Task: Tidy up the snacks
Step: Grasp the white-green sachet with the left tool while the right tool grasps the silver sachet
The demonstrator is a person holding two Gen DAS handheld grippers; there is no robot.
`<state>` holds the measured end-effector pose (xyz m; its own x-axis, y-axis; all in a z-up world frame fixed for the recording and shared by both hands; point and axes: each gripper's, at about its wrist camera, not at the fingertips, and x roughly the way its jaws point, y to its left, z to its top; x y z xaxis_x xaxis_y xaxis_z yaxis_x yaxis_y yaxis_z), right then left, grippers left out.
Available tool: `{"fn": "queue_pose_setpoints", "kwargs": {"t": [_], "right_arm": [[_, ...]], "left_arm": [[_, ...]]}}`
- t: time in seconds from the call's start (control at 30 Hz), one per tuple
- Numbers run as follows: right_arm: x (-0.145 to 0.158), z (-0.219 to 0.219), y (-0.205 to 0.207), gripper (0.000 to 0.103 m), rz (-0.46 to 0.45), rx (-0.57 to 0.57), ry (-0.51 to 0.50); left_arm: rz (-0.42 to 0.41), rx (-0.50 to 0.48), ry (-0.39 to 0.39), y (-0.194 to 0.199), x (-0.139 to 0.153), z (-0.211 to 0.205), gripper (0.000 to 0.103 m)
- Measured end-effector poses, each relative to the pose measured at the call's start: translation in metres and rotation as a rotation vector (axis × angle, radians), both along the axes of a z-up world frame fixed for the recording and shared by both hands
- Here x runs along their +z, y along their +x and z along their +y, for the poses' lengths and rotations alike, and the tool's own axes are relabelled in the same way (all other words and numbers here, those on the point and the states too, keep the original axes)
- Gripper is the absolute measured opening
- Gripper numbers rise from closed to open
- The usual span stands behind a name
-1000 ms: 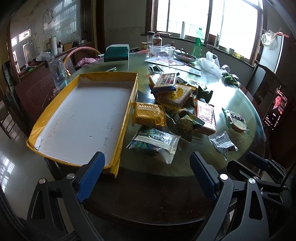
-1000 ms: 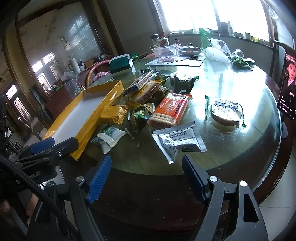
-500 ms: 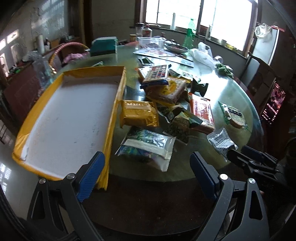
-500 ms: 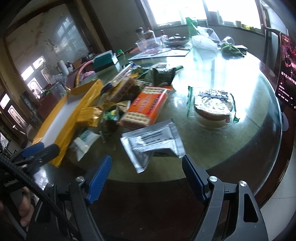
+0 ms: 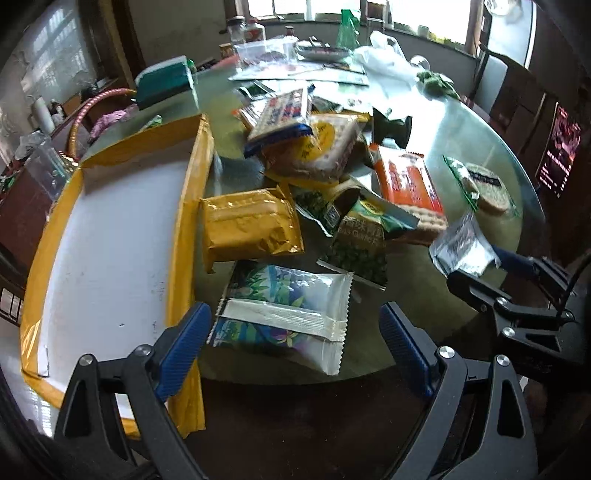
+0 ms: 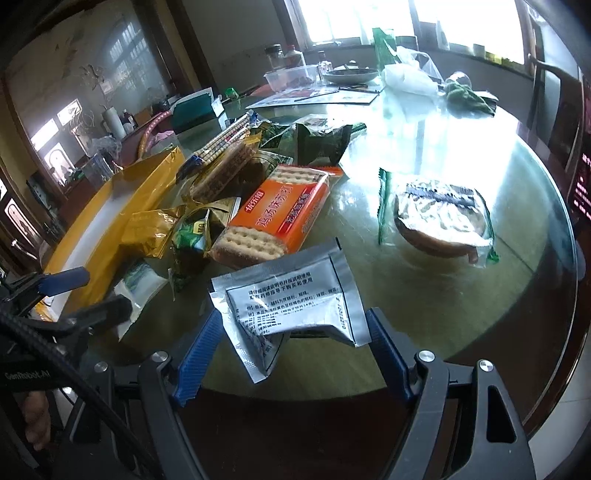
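Both hand-held grippers have closed in on the snack pile. The left hand-held gripper (image 5: 295, 345) is hovering, spread, over the leaf-print packet (image 5: 284, 314); the right hand-held gripper (image 6: 291, 350) is bracketing, spread, the silver sachet (image 6: 291, 295). Grasps appear imminent. The yellow-rimmed tray (image 5: 184, 221) is lying bare alongside on the tabletop (image 6: 443, 155); overlapping cracker packs (image 6: 280, 218) are crowding access.

Bright windows (image 6: 369, 18) backlight a round glass-topped table (image 6: 424, 155); a dark chair (image 5: 495, 74) (wooden, perhaps) stands beyond.
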<state>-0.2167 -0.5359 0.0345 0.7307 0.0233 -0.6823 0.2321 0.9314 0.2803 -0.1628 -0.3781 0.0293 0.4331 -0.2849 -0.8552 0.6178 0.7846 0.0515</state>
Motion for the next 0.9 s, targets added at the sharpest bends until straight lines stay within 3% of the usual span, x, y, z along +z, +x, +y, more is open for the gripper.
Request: {"fn": "queue_pose_setpoints", "kwargs": {"t": [0.07, 0.13, 0.4, 0.5, 0.67, 0.9], "right_arm": [[0.0, 0.003, 0.003, 0.076, 0.004, 0.004, -0.036], [0.0, 0.003, 0.005, 0.065, 0.009, 0.002, -0.072], [0.001, -0.007, 0.002, 0.051, -0.03, 0.03, -0.03], [0.001, -0.006, 0.001, 0.05, -0.035, 0.039, -0.022], [0.003, -0.002, 0.001, 0.047, -0.039, 0.056, -0.018], [0.012, -0.001, -0.003, 0.047, -0.077, 0.052, -0.001]], "left_arm": [[0.021, -0.02, 0.001, 0.003, -0.002, -0.001, 0.093], [0.035, -0.031, 0.033, 0.006, -0.007, -0.004, 0.091], [0.102, -0.027, 0.084, 0.019, -0.022, -0.012, 0.086], [0.105, -0.046, 0.09, 0.016, -0.022, -0.014, 0.076], [0.125, -0.095, 0.059, -0.001, -0.018, -0.017, 0.067], [0.143, -0.1, -0.013, -0.007, -0.008, -0.014, 0.06]]}}
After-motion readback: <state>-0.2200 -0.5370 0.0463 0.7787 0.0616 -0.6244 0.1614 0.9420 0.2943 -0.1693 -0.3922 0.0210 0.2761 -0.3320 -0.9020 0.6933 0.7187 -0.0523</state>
